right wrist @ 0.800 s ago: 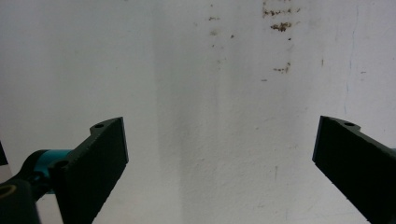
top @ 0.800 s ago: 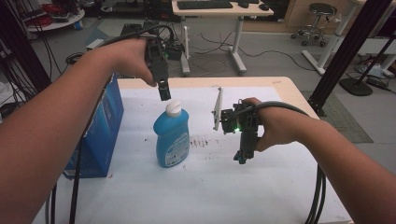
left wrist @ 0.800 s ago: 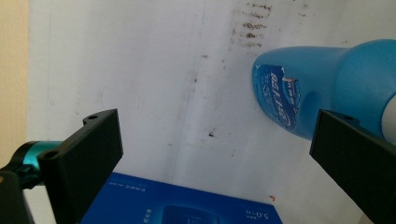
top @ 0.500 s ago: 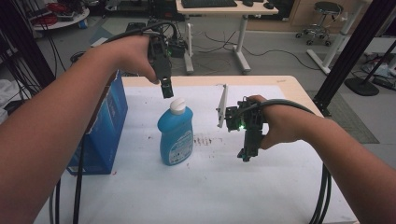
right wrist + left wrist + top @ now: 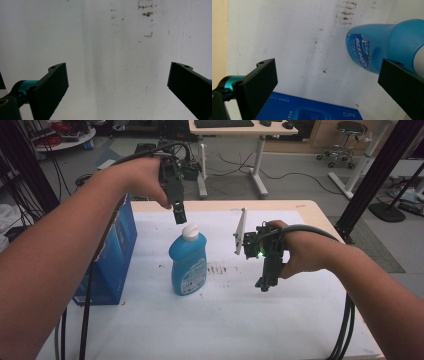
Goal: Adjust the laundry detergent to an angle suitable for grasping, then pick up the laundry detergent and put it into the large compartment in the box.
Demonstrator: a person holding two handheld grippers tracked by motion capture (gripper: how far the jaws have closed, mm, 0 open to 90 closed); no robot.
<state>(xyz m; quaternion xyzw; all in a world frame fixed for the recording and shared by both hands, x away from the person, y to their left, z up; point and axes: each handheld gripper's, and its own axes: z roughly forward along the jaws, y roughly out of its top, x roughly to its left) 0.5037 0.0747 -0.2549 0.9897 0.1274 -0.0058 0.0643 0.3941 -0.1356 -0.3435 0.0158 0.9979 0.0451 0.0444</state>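
My left gripper (image 5: pixel 180 216) hung wide-jawed just above the blue detergent bottle (image 5: pixel 188 260), upright beside the blue box (image 5: pixel 114 252). My right gripper (image 5: pixel 265 282), also wide, held nothing.

This is a lab or workshop room set up for recording. Beyond the wooden table (image 5: pixel 320 215), covered with a stained white sheet (image 5: pixel 225 320), stands a height-adjustable desk (image 5: pixel 240 130) with a keyboard (image 5: pixel 222 123) on top and loose cables (image 5: pixel 235 175) on the grey floor beneath it. An office stool (image 5: pixel 345 140) on wheels sits at the far right. Black frame posts (image 5: pixel 385 170) rise beside the table, and black cables (image 5: pixel 345 325) hang off its edge.
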